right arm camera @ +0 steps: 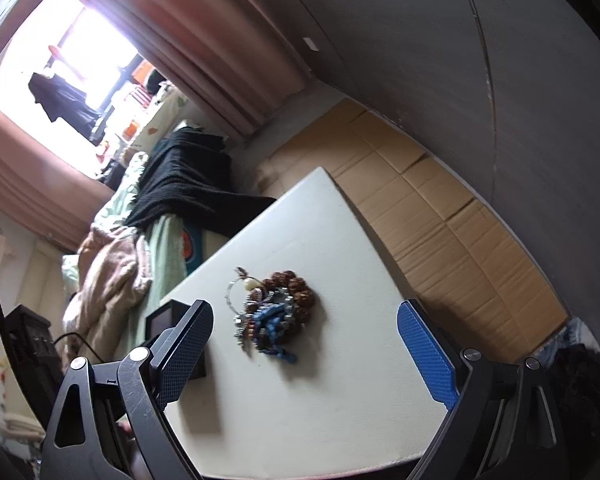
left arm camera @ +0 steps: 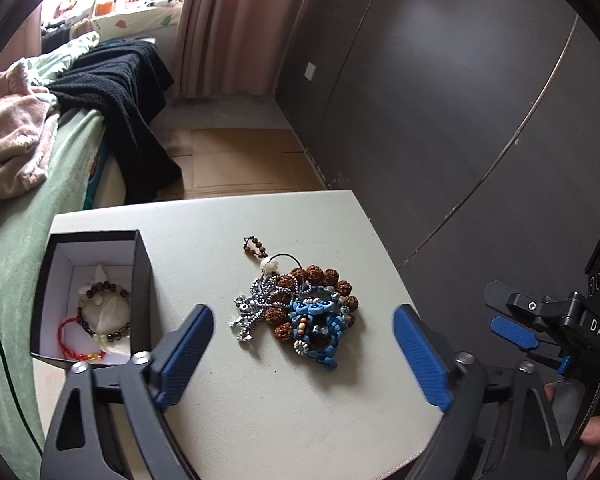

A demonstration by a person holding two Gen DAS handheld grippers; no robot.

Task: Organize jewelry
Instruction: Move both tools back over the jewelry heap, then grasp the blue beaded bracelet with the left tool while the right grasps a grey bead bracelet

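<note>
A tangled pile of jewelry (left arm camera: 304,310) lies mid-table: brown seed beads, a silver chain, a blue beaded piece and a small wooden bead strand. It also shows in the right wrist view (right arm camera: 272,312). A black box (left arm camera: 94,300) at the table's left holds a beaded bracelet, a red cord bracelet and pale pieces; its corner shows in the right wrist view (right arm camera: 168,320). My left gripper (left arm camera: 300,354) is open and empty, just in front of the pile. My right gripper (right arm camera: 304,344) is open and empty, above the table's near side; it appears at the right edge of the left wrist view (left arm camera: 516,332).
The small white table (left arm camera: 268,408) stands beside a bed with a green sheet (left arm camera: 24,264), a pink blanket and a black knit throw (left arm camera: 124,100). Flattened cardboard (right arm camera: 452,224) covers the floor beyond the table. A dark wardrobe wall (left arm camera: 440,100) runs along the right.
</note>
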